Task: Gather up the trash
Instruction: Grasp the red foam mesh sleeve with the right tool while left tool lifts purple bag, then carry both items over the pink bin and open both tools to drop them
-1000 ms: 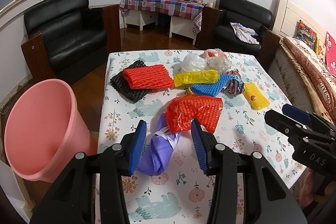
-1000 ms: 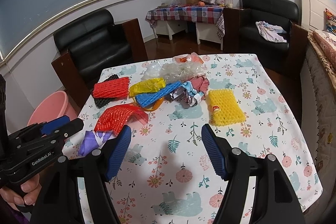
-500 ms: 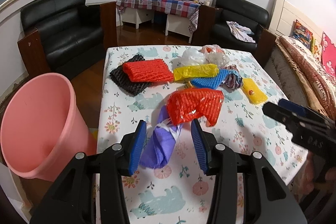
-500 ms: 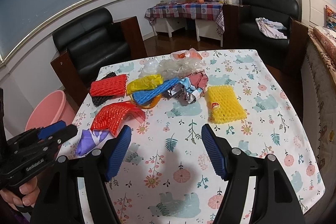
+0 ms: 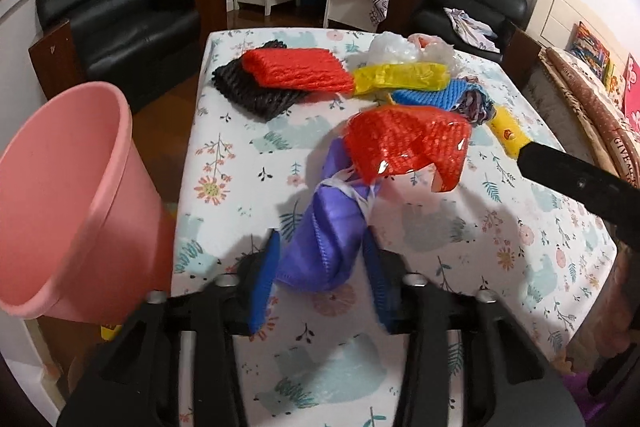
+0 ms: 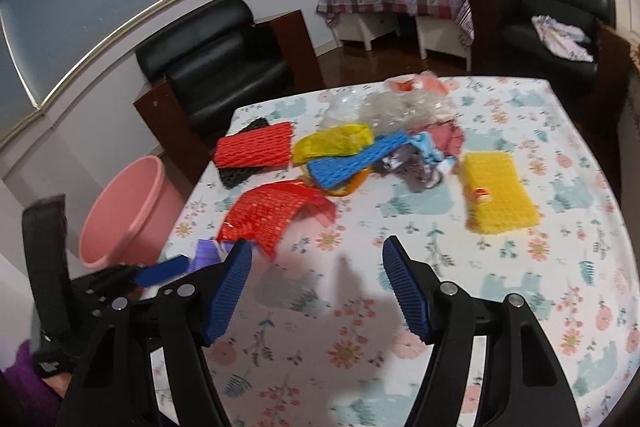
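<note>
The left tool [image 5: 320,275] has its blue pads set on either side of a purple bag [image 5: 324,239] lying on the bench [image 5: 240,163]; the pads sit just beside the bag's near end, and whether they actually press on it cannot be told. Resting on the far end of the purple bag is a red mesh sheet [image 5: 404,147], partly raised off the cloth. Beyond the purple bag lie a red foam net [image 5: 296,69] on top of a black net [image 5: 252,91], a yellow bag [image 5: 400,77], a blue net [image 5: 432,95] and crumpled clear plastic [image 5: 396,47]. A yellow foam net [image 6: 496,191] lies well to the right of the purple bag. A pink bucket [image 5: 60,203] stands off the bench's edge, left of the purple bag.

The right tool [image 6: 316,287] hangs over bare flowered cloth to the right of the purple bag, its fingers spread wide with nothing between them.
</note>
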